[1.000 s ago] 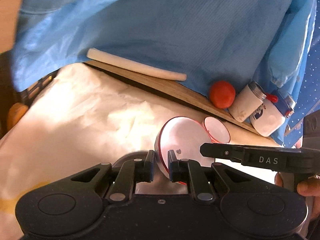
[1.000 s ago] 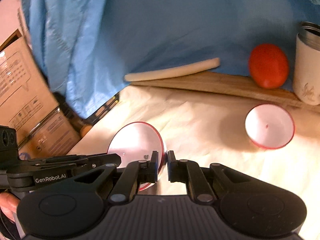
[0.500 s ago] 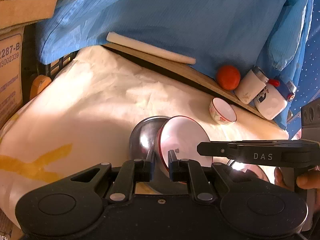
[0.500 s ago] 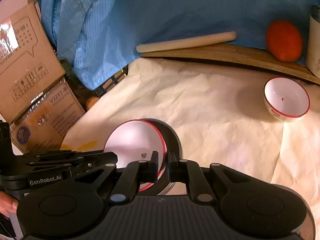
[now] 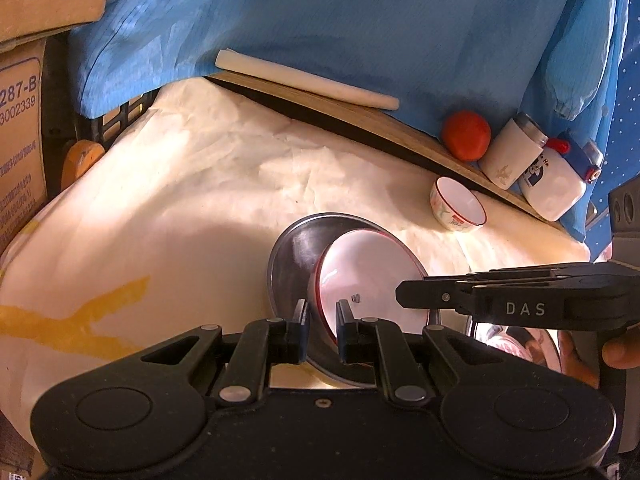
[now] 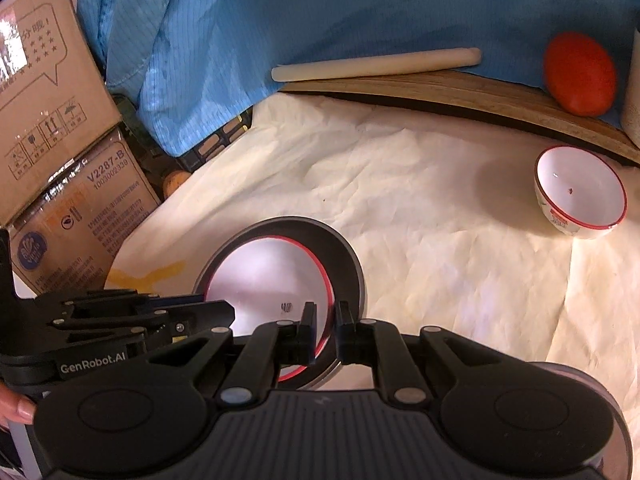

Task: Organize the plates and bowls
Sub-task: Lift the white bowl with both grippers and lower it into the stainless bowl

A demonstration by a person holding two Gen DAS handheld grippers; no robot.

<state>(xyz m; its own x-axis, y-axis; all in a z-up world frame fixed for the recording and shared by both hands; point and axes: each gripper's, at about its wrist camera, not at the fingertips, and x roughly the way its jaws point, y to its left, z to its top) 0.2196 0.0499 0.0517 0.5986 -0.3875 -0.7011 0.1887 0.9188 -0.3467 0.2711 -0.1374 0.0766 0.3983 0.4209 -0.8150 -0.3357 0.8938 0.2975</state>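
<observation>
A white plate with a red rim [image 5: 368, 276] [image 6: 264, 280] is held over a round metal plate [image 5: 292, 264] [image 6: 344, 256] that lies on the cream table cover. My left gripper [image 5: 322, 320] is shut on the plate's near rim. My right gripper [image 6: 323, 322] is shut on the plate's opposite rim. Each gripper shows in the other's view: the right one [image 5: 404, 294], the left one [image 6: 228, 312]. A small white bowl with a red rim [image 5: 458, 210] [image 6: 580, 192] stands apart to the right, near the wooden board.
A wooden board [image 5: 360, 120] at the back carries a white rolling pin [image 5: 304, 80], a tomato [image 5: 466, 134] and two white containers [image 5: 512, 150]. Blue cloth hangs behind. Cardboard boxes [image 6: 52, 128] stand at the left. Another metal dish [image 5: 516, 340] lies at the lower right.
Both grippers have pulled back and lowered the red-rimmed plate toward the metal plate, which has come into view beneath it. Both remain shut on the plate.
</observation>
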